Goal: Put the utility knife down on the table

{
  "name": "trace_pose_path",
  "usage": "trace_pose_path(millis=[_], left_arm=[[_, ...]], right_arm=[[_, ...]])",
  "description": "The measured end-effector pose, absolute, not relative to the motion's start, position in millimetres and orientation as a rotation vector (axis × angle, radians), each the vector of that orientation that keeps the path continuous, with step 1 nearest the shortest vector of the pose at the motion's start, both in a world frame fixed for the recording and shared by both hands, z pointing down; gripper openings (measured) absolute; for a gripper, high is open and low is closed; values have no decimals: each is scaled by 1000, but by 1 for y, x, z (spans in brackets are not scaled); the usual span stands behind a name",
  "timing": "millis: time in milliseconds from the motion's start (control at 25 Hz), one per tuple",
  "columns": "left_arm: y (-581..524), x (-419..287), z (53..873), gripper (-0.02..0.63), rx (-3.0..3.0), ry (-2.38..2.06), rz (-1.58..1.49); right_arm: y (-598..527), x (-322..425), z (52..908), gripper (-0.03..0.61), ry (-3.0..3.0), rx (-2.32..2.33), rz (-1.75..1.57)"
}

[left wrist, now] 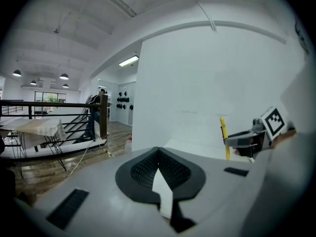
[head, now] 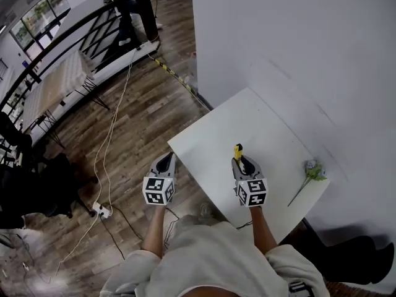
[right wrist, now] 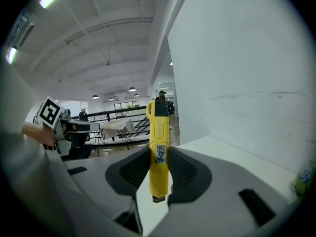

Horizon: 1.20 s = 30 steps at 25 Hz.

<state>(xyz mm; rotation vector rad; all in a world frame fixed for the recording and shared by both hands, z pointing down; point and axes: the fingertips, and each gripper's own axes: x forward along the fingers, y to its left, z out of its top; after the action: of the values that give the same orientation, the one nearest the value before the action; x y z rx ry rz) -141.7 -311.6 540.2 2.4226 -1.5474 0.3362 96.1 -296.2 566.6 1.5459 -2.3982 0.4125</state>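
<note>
The right claw [right wrist: 159, 174] is clamped on the utility knife [right wrist: 159, 152], pads pressing the lower half of its yellow body, so most of the handle sticks out past the tips. The knife looks light, rigid and smooth-sided. Hard plastic can slip under a loose pinch, so a hold on the flat sides near mid-body, away from the dark blade end, seems safest. That claw points forward and slightly down, its forearm reaching from the person's body, with the white table [head: 210, 141] directly beneath it. Off to its left, level with it, the left claw [head: 166, 163] hangs beyond the table's edge with its tips together and nothing between them. Farther right a small flower [head: 312, 172] lies near the table's corner.
</note>
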Motion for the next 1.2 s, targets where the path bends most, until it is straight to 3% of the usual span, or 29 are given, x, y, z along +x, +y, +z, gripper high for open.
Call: trace_pose_path(millis=[1200], left_arm=[[-376, -168, 584, 6, 2360, -1457, 393]], right_arm=[[-357, 75, 608, 110, -2289, 1520, 508]])
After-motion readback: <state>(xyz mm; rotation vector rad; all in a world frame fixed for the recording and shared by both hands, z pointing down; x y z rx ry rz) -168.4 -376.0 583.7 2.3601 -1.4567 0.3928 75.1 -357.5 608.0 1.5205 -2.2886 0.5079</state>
